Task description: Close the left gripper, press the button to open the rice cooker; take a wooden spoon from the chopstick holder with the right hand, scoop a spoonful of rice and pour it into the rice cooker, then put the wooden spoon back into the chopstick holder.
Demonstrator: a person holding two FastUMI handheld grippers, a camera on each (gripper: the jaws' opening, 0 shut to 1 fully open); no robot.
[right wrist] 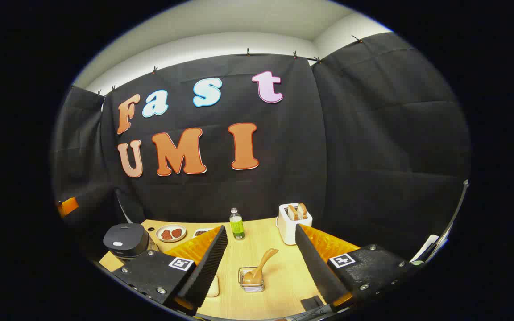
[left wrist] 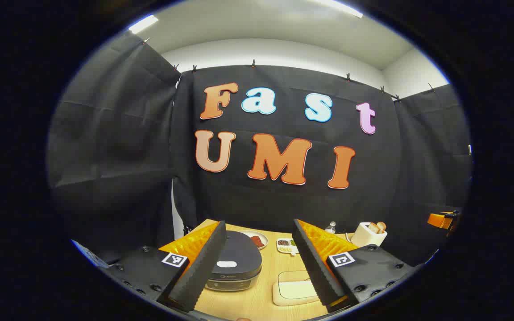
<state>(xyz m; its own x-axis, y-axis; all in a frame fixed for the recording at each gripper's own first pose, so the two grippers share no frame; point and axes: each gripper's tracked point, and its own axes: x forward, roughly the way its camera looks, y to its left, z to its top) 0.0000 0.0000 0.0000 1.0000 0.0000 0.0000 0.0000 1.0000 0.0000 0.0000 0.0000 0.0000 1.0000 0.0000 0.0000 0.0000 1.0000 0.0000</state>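
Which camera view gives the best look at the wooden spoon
The right gripper view: the wooden spoon stands in its holder between the open claw's fingers. The left gripper view faces the rice cooker instead.

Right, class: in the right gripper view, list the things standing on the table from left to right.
Rice cooker → plate → bottle → holder with the spoon → toaster.
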